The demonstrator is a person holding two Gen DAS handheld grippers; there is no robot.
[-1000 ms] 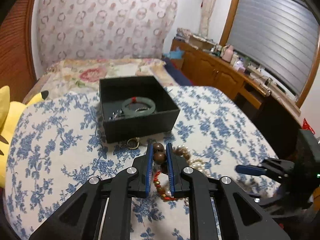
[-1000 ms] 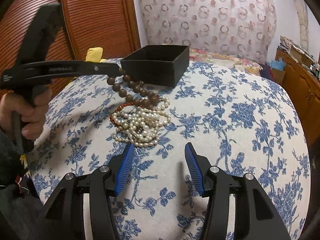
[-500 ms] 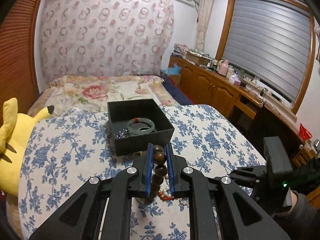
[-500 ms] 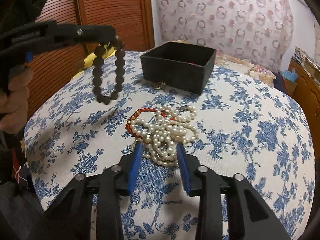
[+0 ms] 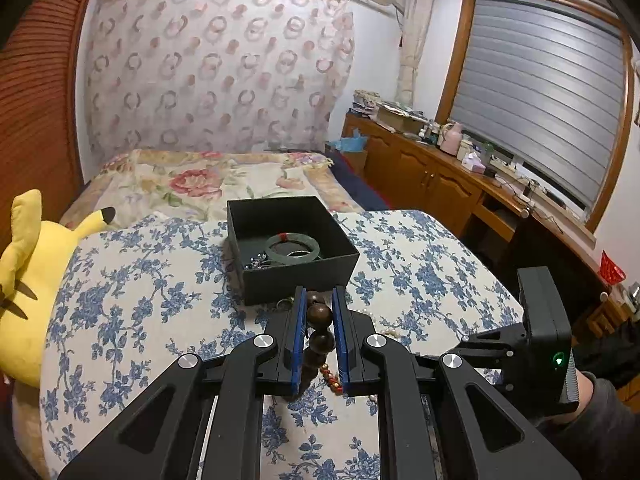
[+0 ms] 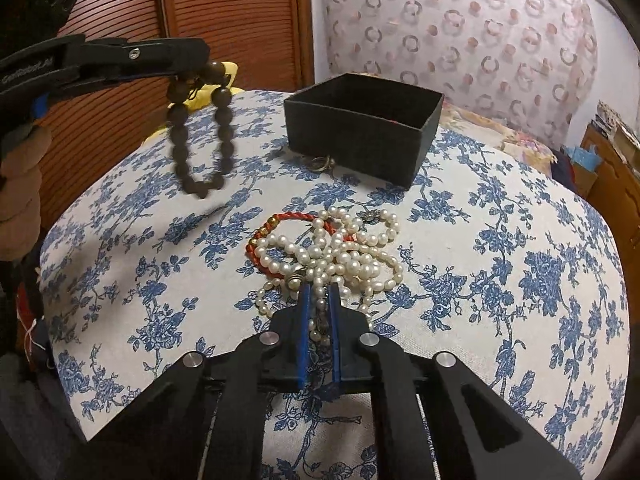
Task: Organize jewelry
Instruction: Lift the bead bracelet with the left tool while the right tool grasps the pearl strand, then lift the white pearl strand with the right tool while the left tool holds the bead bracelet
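Note:
My left gripper (image 5: 319,298) is shut on a dark brown wooden bead bracelet (image 5: 319,314), which hangs in a loop above the table (image 6: 200,136). A black open box (image 5: 288,248) stands beyond it and holds a green jade bangle (image 5: 293,249) and small metal pieces. My right gripper (image 6: 319,290) is shut on a strand of the white pearl necklace (image 6: 336,258), which lies heaped on the cloth. A red cord bracelet (image 6: 280,220) with gold beads lies under the pearls. A small ring (image 6: 322,163) rests against the box front.
The round table (image 6: 520,280) has a blue floral cloth. A yellow plush toy (image 5: 24,280) sits at its left edge. A bed (image 5: 208,180) lies behind, a wooden cabinet (image 5: 432,176) with clutter to the right. A hand (image 6: 20,196) holds the left gripper.
My left gripper lifted the brown bead bracelet off the pile until it hangs free. My right gripper moved onto the pearls and its jaws closed on a strand.

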